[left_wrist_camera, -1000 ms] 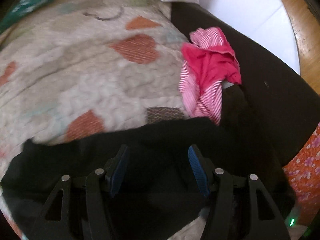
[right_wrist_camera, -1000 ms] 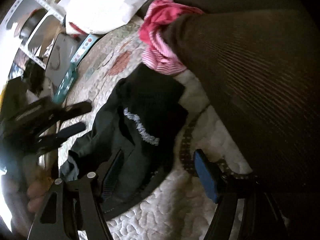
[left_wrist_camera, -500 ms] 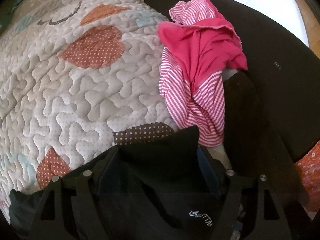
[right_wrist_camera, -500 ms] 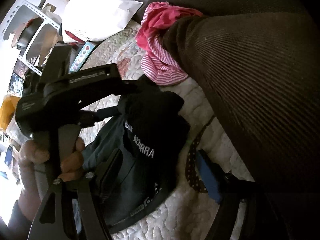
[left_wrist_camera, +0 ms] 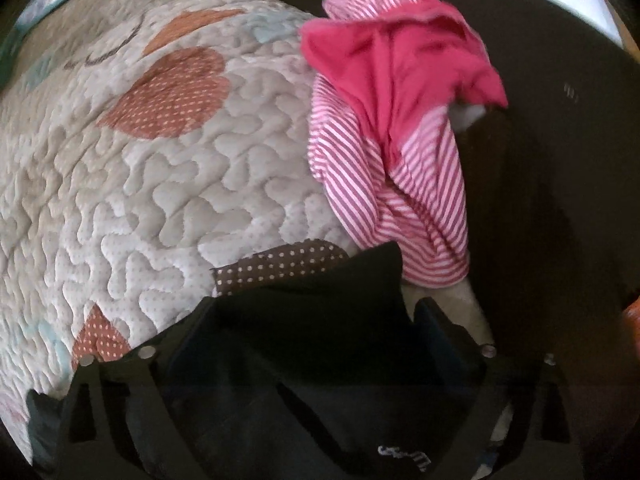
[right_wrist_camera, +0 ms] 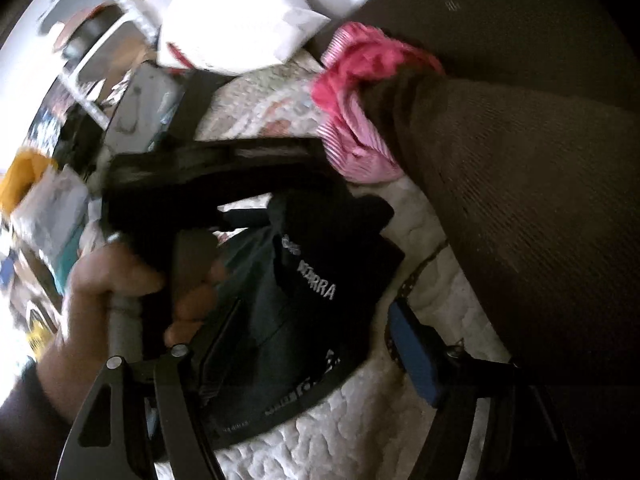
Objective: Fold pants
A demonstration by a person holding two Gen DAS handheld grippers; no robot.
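The black pants (left_wrist_camera: 312,344) lie bunched on a quilted bedspread (left_wrist_camera: 160,184). In the left wrist view they fill the space between the fingers of my left gripper (left_wrist_camera: 316,320), whose jaws stand wide apart with the cloth heaped over them. In the right wrist view the pants (right_wrist_camera: 304,280) show white lettering. My right gripper (right_wrist_camera: 316,336) is open, its left finger over the pants, its blue-padded right finger (right_wrist_camera: 416,356) over the quilt. The left gripper (right_wrist_camera: 208,184) and the hand holding it reach onto the pants' far side.
A pink and striped garment (left_wrist_camera: 400,140) lies crumpled beyond the pants, against a dark mesh chair (right_wrist_camera: 520,220) on the right. A white bag (right_wrist_camera: 240,20) and cluttered shelves (right_wrist_camera: 80,60) sit at the far left.
My left gripper has moved forward onto the pants, which now heap up over its fingers. The right gripper has held its place and stayed open.
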